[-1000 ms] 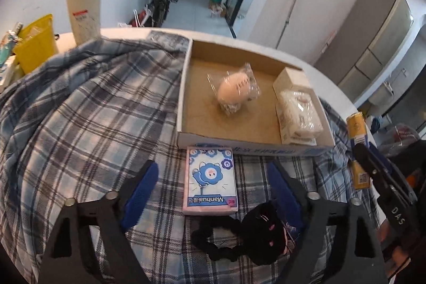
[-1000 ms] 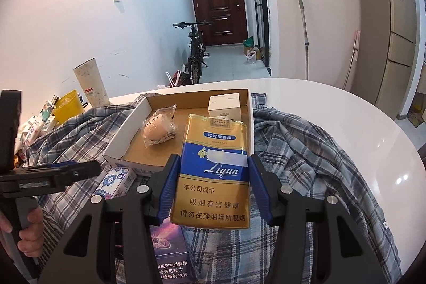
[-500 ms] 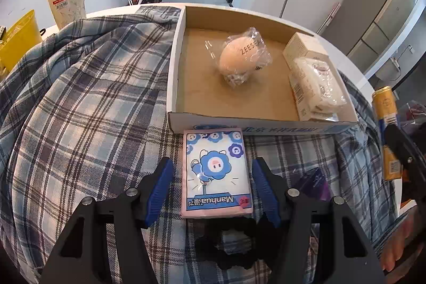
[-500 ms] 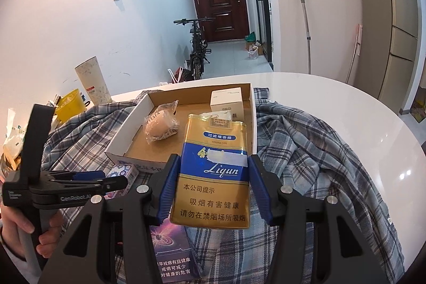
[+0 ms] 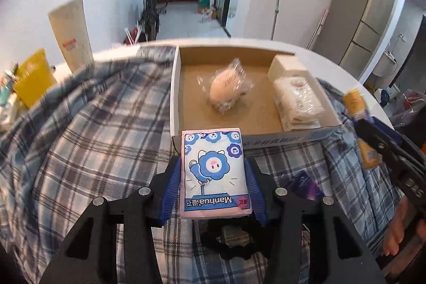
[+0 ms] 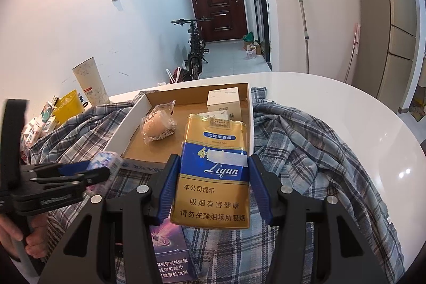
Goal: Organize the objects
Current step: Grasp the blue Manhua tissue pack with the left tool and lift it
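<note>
Left claw (image 5: 213,185) clamps the "Manhua" tissue pack (image 5: 214,175) (right claw's (image 6: 213,186) pack (image 6: 214,172): "Liqun").

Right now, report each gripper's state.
Left gripper: jaws just closed, shut on the tissue pack.
Right gripper: shut on the gold cigarette pack.

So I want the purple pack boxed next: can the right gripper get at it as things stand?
Probably not yet: the right gripper is shut on the gold cigarette pack, so its fingers are full. The purple pack lies uncovered on the plaid cloth just beneath.
</note>
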### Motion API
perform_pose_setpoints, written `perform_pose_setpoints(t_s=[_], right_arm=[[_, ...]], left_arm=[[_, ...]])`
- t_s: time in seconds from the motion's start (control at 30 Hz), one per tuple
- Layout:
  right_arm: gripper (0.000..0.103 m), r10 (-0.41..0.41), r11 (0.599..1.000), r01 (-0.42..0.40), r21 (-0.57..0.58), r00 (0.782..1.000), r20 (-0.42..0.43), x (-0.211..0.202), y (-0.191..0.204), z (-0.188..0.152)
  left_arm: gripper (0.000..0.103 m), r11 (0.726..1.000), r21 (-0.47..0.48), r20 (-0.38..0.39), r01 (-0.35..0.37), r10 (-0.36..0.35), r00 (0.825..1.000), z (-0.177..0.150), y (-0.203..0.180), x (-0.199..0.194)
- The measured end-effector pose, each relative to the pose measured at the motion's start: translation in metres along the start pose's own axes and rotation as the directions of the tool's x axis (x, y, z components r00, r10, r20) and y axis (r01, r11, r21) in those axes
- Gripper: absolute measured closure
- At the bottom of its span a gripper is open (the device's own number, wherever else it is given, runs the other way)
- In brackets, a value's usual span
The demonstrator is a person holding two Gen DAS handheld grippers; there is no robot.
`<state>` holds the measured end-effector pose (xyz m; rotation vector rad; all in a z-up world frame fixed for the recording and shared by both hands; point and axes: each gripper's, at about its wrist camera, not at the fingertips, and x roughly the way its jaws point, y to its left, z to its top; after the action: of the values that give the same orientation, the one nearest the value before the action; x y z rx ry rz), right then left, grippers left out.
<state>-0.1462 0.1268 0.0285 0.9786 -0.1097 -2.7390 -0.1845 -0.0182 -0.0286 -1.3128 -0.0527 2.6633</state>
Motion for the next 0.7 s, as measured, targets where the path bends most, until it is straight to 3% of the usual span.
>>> perform_pose_setpoints(t_s=[0.13, 0.33, 0.57, 0.7], right_arm=[[0.052, -0.008, 1.0, 0.008, 0.004, 1.0, 0.007, -0.001, 0.0, 0.0], [0.052, -0.012, 0.999, 0.012, -0.04, 1.0, 0.009, -0.002, 0.012, -0.002], [0.052, -0.014, 1.0, 0.014, -0.018, 0.999, 0.039, -0.014, 0.013, 0.002], [0.052, -0.005, 1.0, 0.005, -0.008, 1.0, 0.012, -0.012, 0.015, 0.007]], left_arm=[[0.053, 0.997, -0.061, 0.038, 0.055, -0.052, 0.998, -0.001, 0.003, -0.027], [0.053, 1.0, -0.016, 0.128, 0.006, -0.004, 0.992, 0.0, -0.002, -0.062], [0.053, 0.998, -0.049, 0.138, 0.026, -0.019, 0.99, 0.001, 0.008, -0.072], [0.053, 0.998, -0.057, 0.168, 0.025, -0.015, 0.986, 0.015, 0.005, -0.076]])
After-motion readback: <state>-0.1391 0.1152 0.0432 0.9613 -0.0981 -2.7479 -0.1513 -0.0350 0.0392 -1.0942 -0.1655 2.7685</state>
